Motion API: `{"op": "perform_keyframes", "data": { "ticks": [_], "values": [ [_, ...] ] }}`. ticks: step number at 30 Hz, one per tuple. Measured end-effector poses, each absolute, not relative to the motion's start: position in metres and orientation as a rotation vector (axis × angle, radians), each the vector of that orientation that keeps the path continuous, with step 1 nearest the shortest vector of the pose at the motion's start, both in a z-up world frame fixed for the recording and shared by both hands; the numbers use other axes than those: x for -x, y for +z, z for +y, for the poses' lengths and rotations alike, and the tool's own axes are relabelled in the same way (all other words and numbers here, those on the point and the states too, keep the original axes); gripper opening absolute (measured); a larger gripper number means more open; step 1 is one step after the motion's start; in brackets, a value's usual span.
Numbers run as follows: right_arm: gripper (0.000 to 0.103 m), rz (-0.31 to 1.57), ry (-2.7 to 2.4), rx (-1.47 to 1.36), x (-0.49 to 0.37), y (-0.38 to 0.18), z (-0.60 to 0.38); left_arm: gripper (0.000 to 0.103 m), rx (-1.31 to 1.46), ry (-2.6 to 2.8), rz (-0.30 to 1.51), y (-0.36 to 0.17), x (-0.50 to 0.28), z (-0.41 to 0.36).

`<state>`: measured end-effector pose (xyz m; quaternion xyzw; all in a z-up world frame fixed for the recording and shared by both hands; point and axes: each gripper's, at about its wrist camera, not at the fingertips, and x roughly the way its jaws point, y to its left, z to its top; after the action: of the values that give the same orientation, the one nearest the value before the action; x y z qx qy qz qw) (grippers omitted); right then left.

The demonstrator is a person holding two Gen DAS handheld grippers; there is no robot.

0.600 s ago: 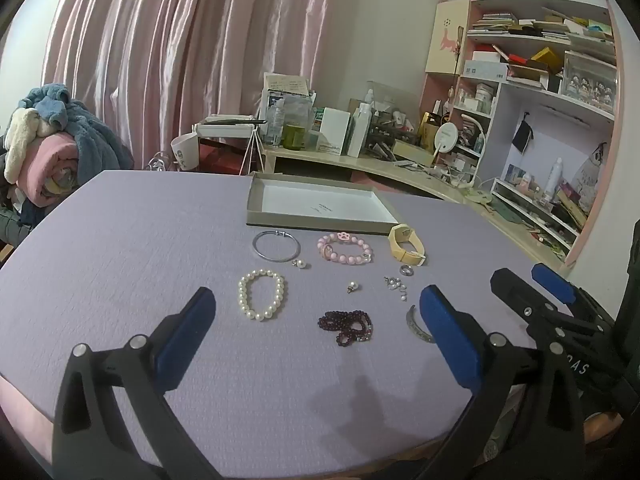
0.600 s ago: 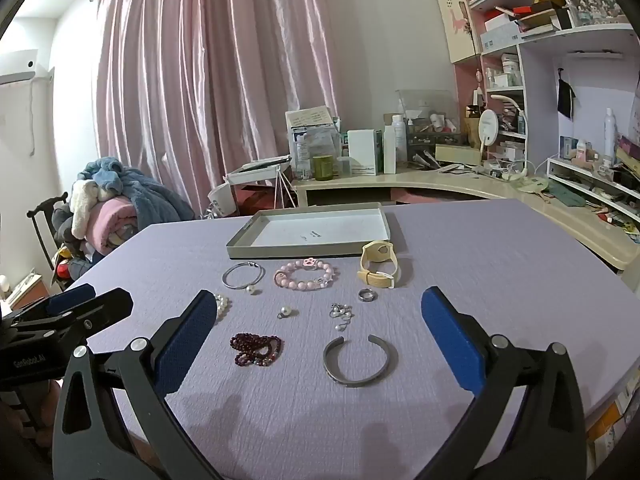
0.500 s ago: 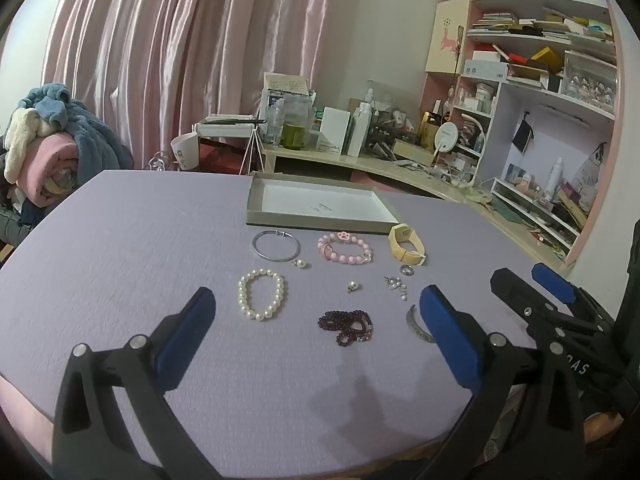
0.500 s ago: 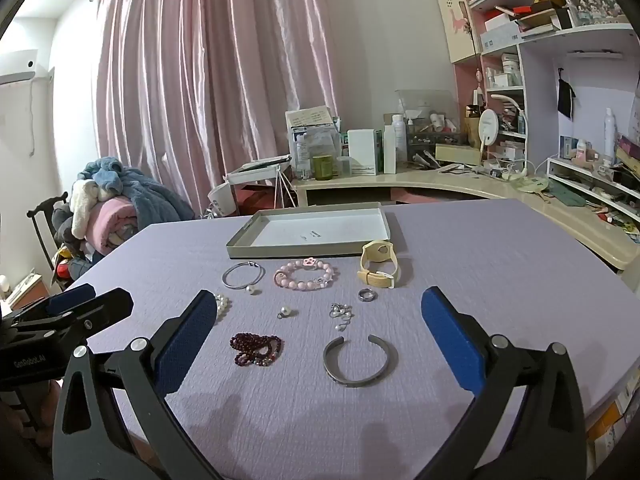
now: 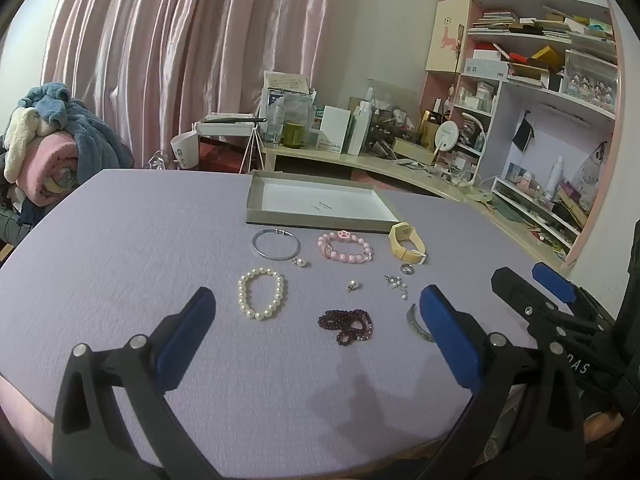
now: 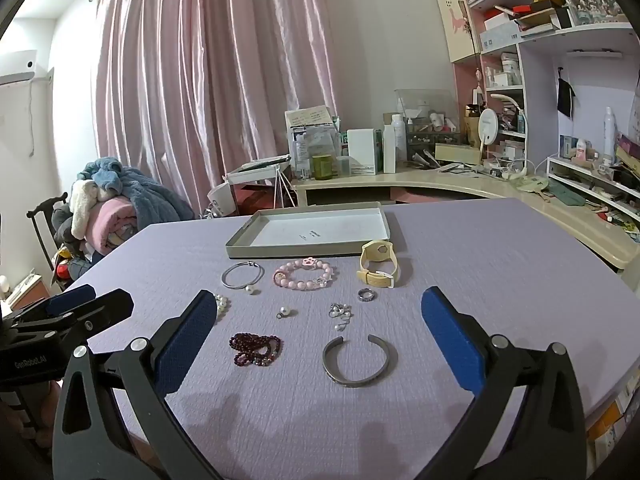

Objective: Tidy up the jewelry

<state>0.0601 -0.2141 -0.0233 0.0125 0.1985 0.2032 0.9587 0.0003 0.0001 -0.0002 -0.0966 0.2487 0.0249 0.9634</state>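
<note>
Jewelry lies on a purple table (image 5: 120, 264) before an empty grey tray (image 5: 316, 202) (image 6: 316, 230). There is a silver bangle (image 5: 276, 244), a pink bead bracelet (image 5: 345, 247) (image 6: 304, 275), a yellow watch (image 5: 407, 242) (image 6: 378, 266), a white pearl bracelet (image 5: 262, 293), a dark red bead bracelet (image 5: 348, 325) (image 6: 255, 349), a silver cuff (image 6: 356, 360), a ring (image 6: 365, 294), and small pearl earrings (image 6: 340, 314). My left gripper (image 5: 316, 340) is open and empty, held near the table's front edge. My right gripper (image 6: 316, 340) is open and empty above the cuff.
A pile of blankets (image 5: 44, 148) sits on a chair at the left. A cluttered desk (image 6: 400, 180) and shelves (image 5: 540, 100) stand behind and to the right of the table. Pink curtains hang at the back.
</note>
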Motion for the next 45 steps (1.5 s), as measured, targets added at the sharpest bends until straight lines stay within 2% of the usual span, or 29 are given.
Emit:
{"op": "perform_keyframes", "data": {
  "ticks": [45],
  "values": [
    [0.102,0.401,0.412,-0.029,-0.0633,-0.0227,-0.2206,0.101,0.194,0.05,0.507,-0.0003,-0.0006,-0.0001]
  ]
}}
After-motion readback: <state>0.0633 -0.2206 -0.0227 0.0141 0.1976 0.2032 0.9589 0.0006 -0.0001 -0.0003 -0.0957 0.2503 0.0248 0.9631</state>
